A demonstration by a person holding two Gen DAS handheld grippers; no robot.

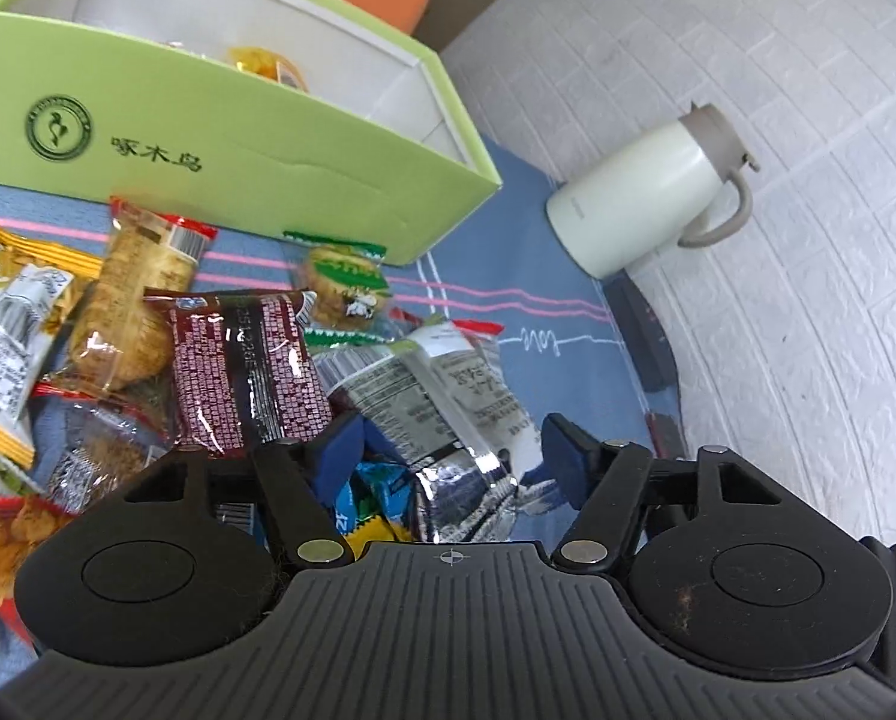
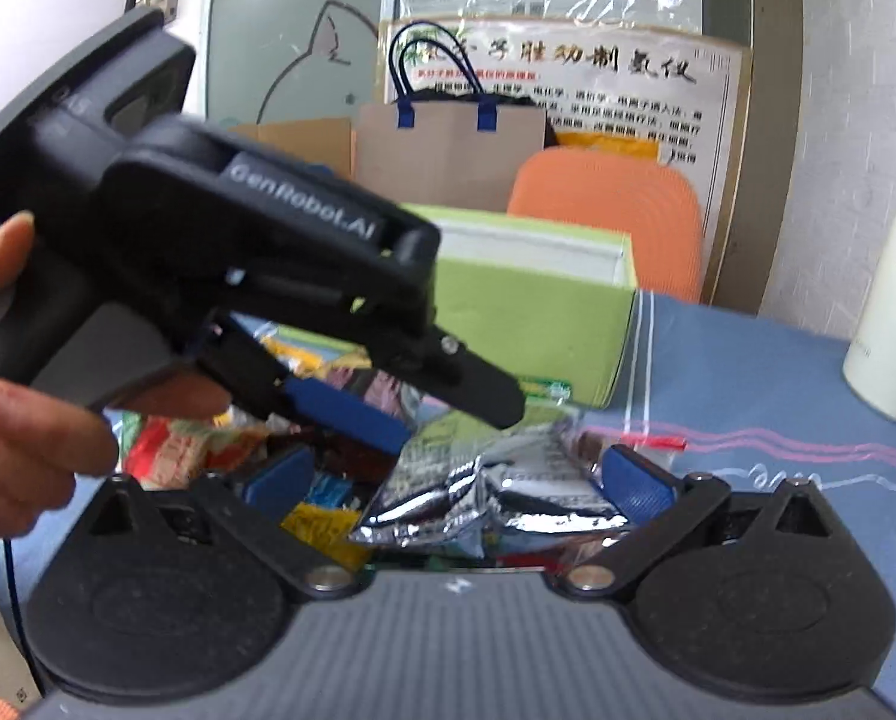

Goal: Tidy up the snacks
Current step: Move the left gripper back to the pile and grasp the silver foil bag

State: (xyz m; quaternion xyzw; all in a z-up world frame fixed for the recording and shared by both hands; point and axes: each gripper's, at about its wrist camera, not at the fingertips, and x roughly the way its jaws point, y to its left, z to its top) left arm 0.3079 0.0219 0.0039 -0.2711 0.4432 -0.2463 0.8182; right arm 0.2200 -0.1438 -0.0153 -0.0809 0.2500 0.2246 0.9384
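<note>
Left gripper (image 1: 451,456) is hovering low over the snack pile on the blue striped tablecloth (image 1: 508,252), fingers spread apart, nothing pinched; the silver foil packet with printed label (image 1: 448,402) is lying between the blue pads (image 1: 559,456), but no contact is showing on either side. Dark red glossy wrapper (image 1: 244,372) is sitting just left of the left pad, overlapping a clear packet of brown biscuit with red ends (image 1: 130,294). Green-and-white wrapped round cookie (image 1: 346,282) is lying just in front of the lime-green open cardboard box (image 1: 220,168); yellow-orange packet (image 1: 262,63) is sitting inside the box. White insulated jug with grey lid and handle (image 1: 640,192) is standing at the cloth's far right edge, next to the white textured wall (image 1: 778,90). Right gripper (image 2: 454,480) is also released, fingers wide, framing the same crumpled silver foil packet (image 2: 496,498) from the other side, not touching as far as I can tell. In the right wrist view the left gripper (image 2: 442,414) is angling down into the pile, held by a bare hand (image 2: 22,420); motion blur, so pad contact there is unclear. Lime-green box (image 2: 526,306) is sitting behind the pile, orange chair back (image 2: 610,210) behind that.
</note>
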